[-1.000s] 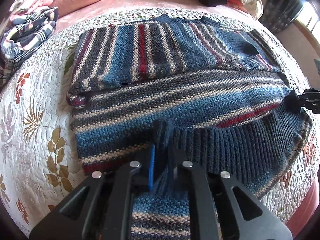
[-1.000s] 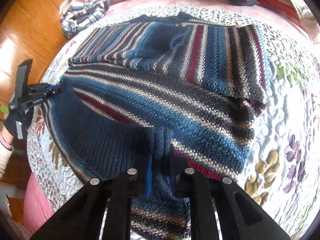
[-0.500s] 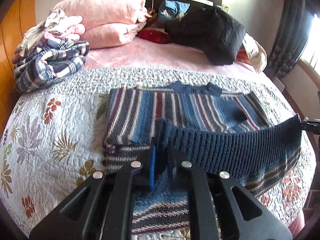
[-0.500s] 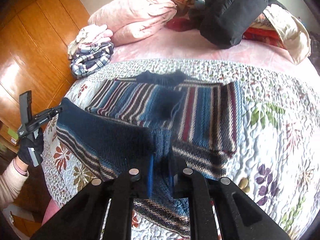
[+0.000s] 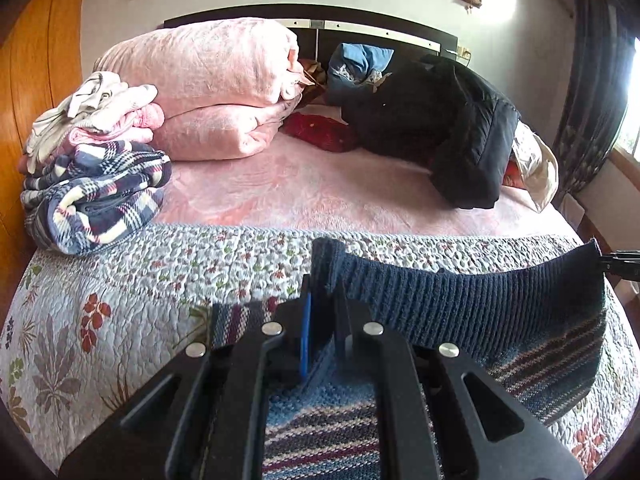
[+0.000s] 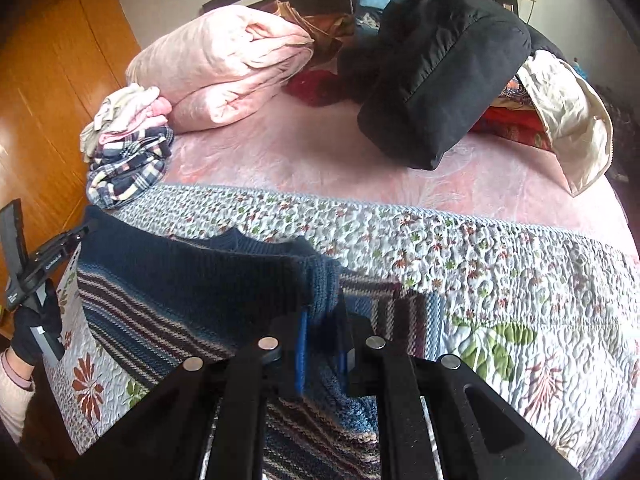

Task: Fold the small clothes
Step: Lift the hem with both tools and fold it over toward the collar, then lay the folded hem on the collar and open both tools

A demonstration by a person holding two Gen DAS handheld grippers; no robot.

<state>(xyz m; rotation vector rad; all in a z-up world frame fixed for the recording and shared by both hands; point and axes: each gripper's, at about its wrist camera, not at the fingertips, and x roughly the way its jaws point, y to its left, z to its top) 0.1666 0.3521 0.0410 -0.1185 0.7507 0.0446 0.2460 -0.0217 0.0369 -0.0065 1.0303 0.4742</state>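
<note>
Up close, both tongs are clamped on the ribbed navy hem of a striped knit sweater, holding that edge stretched and lifted above the quilted floral bedspread. The left gripper pinches one hem corner between its narrow fingers, and in its view the far corner runs off to the right gripper, of which only a dark tip shows at the frame edge. From the right wrist view, the right gripper bites a bunched fold of blue knit, while the left gripper appears at the far left, held by a gloved hand with a pale sleeve cut off by the frame.

The raised hem hides most of the sweater's body; only striped panels below it and a bit of the neckline peek out. How the lower layers lie cannot be made out.

Farther back on the bed sit a folded pink blanket, a plaid fleece bundle and a black padded jacket.
</note>
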